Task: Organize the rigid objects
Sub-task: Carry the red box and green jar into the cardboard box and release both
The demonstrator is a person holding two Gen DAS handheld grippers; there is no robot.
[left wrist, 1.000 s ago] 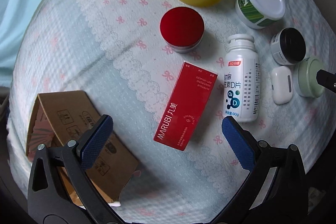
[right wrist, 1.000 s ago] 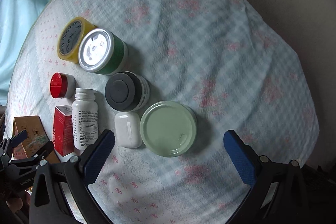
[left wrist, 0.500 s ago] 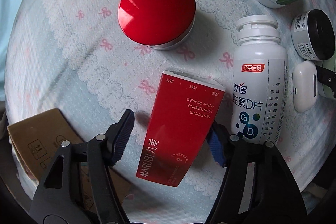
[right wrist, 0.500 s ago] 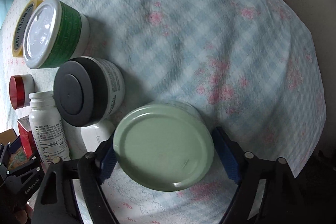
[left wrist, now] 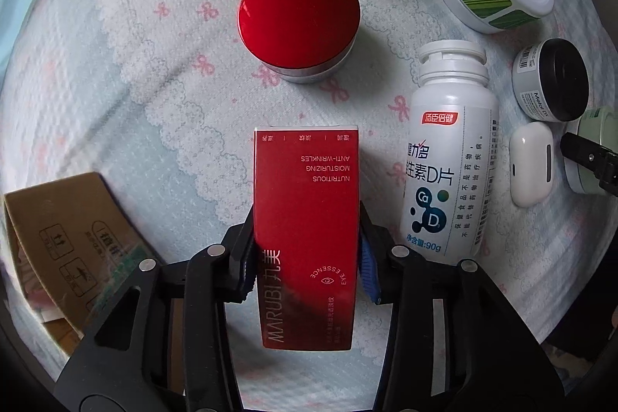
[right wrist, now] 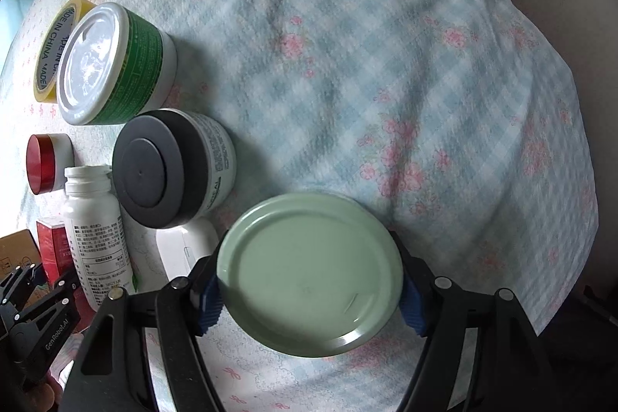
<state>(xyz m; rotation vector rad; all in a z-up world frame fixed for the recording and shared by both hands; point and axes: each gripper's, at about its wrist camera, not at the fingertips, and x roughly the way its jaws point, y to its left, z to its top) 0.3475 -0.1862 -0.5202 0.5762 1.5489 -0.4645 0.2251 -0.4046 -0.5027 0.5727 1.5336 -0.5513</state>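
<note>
Centrally in the left wrist view, a glossy red carton (left wrist: 307,230) printed "MARUBI" in white lies flat on the bow-patterned cloth (left wrist: 127,37), just left of a white vitamin bottle (left wrist: 448,161) and nearer than a red-lidded jar (left wrist: 299,26); the left gripper (left wrist: 307,253) has its blue pads pressed against the carton's long sides. Correspondingly, the right gripper (right wrist: 309,292) reaches forward with its fingers clamped on a pale green lidded jar (right wrist: 309,273), which sits near the checked cloth's (right wrist: 386,64) near edge, beside a white earbud case (right wrist: 185,250) and a black-lidded jar (right wrist: 154,168).
</note>
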